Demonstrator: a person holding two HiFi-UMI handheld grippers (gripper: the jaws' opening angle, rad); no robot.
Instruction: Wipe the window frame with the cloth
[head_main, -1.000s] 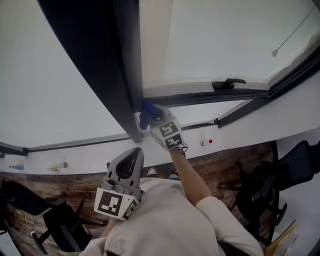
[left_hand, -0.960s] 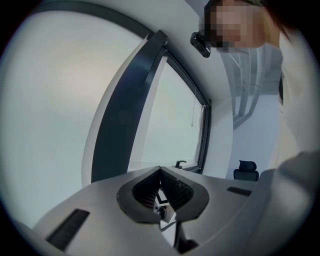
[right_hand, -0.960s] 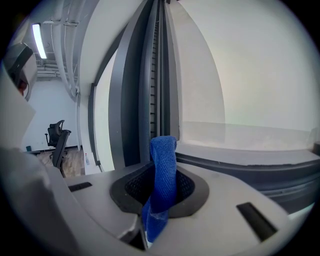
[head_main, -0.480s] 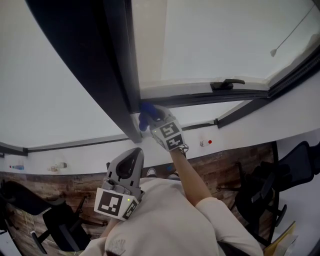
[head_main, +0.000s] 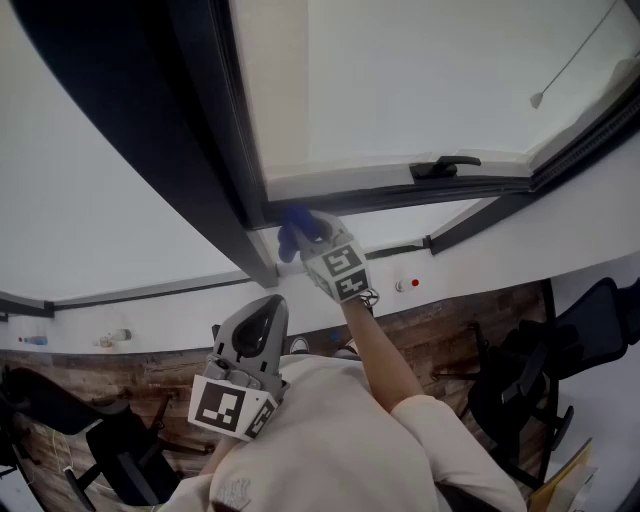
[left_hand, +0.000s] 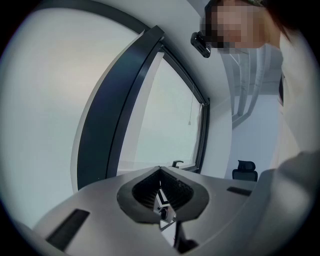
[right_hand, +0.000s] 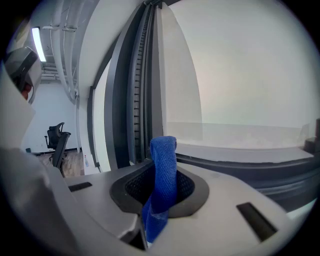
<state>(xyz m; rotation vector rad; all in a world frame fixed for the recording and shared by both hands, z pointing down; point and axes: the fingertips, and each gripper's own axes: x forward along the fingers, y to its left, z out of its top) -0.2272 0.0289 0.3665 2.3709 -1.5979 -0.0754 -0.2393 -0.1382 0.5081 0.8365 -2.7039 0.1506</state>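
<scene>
- The blue cloth (right_hand: 164, 160) is pinched between the closed jaws of the right gripper (right_hand: 161, 197), at the lower corner of the window frame (head_main: 222, 130).
- The cloth is judged soft, light and limp; a firm pinch across its folded middle is advised.
- The left gripper (left_hand: 161, 200) is seen closed on nothing.

We see the window frame (head_main: 228, 150) cut off by the top edge. At its lower corner the cloth (head_main: 294, 228) covers the tips of the right gripper (head_main: 303, 240), so we cannot tell whether the cloth touches the window frame. Below the window frame, 1 red-dotted wall fitting (head_main: 409, 285) is too small to identify.
</scene>
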